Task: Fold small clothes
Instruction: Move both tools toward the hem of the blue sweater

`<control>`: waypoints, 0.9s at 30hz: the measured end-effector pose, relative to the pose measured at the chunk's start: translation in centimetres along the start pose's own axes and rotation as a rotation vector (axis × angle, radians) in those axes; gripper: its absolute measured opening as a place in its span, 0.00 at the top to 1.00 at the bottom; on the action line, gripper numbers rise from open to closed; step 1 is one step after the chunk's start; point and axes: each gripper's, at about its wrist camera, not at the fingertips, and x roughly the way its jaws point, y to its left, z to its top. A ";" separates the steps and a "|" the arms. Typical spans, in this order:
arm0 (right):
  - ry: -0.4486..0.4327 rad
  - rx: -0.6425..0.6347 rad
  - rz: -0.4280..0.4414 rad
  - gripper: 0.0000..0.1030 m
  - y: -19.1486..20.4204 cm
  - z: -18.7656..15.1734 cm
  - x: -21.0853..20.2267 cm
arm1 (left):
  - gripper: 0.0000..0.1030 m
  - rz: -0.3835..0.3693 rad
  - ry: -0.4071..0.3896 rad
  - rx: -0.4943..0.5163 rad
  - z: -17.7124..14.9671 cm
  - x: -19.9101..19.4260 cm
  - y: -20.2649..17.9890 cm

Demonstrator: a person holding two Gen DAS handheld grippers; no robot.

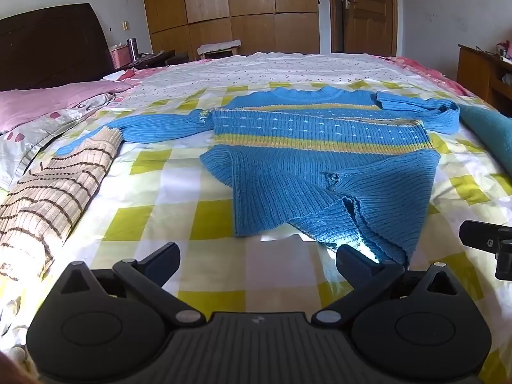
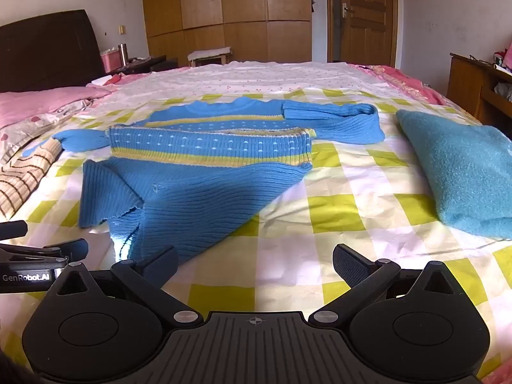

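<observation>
Sweater [image 1: 307, 160] lies rumpled on the checked bedsheet [image 1: 179, 192].
Left gripper [image 1: 259, 260] and right gripper [image 2: 256, 260] gape wide, empty; the sweater's left cuff hides behind a striped cloth [image 1: 54, 185].

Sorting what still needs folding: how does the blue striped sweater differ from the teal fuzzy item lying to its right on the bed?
The blue striped sweater lies spread out with both sleeves extended and its hem rumpled; the teal fuzzy item is already a compact folded block. The sweater is ribbed knit with yellow bands and pale dots; the teal item is plain and fluffy. Both rest on the checked sheet, untouched by either gripper.
</observation>
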 end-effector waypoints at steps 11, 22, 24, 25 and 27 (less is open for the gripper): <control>0.002 -0.004 -0.003 0.00 0.0 -0.1 0.1 | 0.00 -0.005 0.007 0.004 -0.3 0.5 -0.1; 0.011 -0.026 -0.009 0.01 0.4 -0.2 -0.1 | 0.00 0.012 0.035 0.035 -0.7 1.0 -0.1; 0.013 -0.028 -0.007 0.01 0.5 -0.1 0.0 | 0.00 0.009 0.043 0.035 -0.8 1.1 -0.1; 0.013 -0.030 -0.005 0.01 0.5 -0.1 0.0 | 0.00 0.009 0.048 0.038 -0.8 1.2 -0.1; 0.015 -0.032 -0.002 0.01 0.5 -0.1 0.0 | 0.00 0.011 0.057 0.043 -0.9 1.4 -0.2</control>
